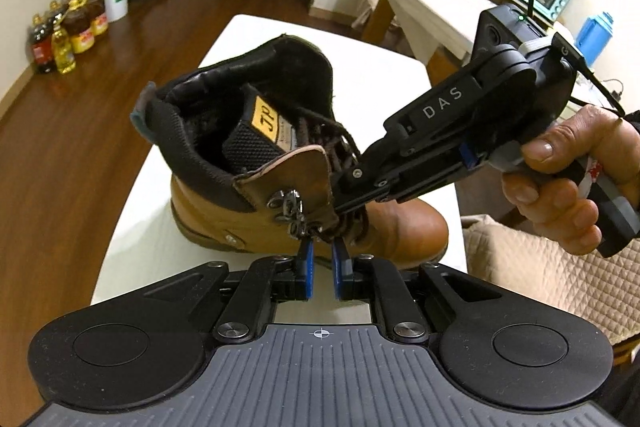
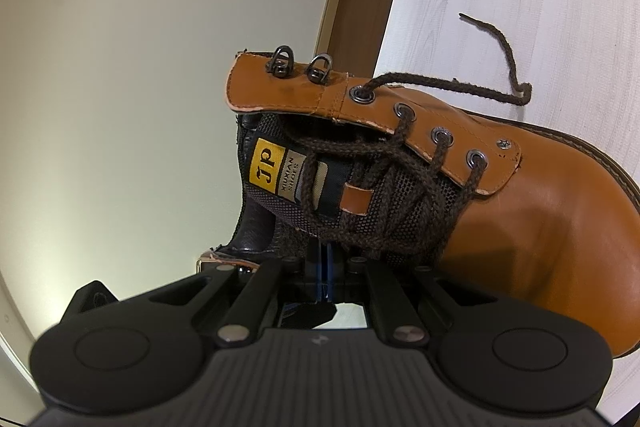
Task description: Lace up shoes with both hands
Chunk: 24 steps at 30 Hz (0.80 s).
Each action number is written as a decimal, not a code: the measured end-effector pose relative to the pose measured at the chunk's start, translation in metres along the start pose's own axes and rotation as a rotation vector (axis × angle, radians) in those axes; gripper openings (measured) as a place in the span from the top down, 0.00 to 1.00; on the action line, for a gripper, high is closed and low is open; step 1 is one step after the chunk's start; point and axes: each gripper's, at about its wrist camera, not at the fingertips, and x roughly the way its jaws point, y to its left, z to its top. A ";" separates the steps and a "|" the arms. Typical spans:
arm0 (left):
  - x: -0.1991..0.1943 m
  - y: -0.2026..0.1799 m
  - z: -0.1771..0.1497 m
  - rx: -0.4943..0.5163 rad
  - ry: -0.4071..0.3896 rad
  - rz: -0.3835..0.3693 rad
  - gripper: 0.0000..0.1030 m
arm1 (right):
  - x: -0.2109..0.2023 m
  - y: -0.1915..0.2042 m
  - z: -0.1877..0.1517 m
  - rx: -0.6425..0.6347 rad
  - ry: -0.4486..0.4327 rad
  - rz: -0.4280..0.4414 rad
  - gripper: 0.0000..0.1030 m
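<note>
One boot (image 1: 256,163) is sitting on the white table (image 1: 168,163); you're clamping its brown lace (image 2: 384,195) with the right gripper (image 2: 324,267), tips hidden. Left gripper (image 1: 322,251) is nearly closed; what it's pinching is unclear.

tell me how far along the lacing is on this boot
Done: the brown lace crosses the four round eyelets. In hand: right tongs are shut by the tongue; what they pinch is hidden. Left: the loose lace end lies on the table and the top hooks are bare.
</note>
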 end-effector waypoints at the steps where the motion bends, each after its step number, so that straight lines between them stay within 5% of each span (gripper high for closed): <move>1: -0.001 -0.001 0.000 0.003 0.000 -0.003 0.90 | 0.000 0.000 0.000 0.000 0.000 0.000 0.97; 13: 0.007 0.000 -0.002 0.009 0.009 0.051 0.98 | 0.047 0.013 -0.015 0.015 -0.027 -0.003 0.96; 24: -0.030 0.011 -0.047 -0.010 0.084 0.113 0.98 | 0.023 0.023 -0.055 0.041 -0.147 0.007 0.92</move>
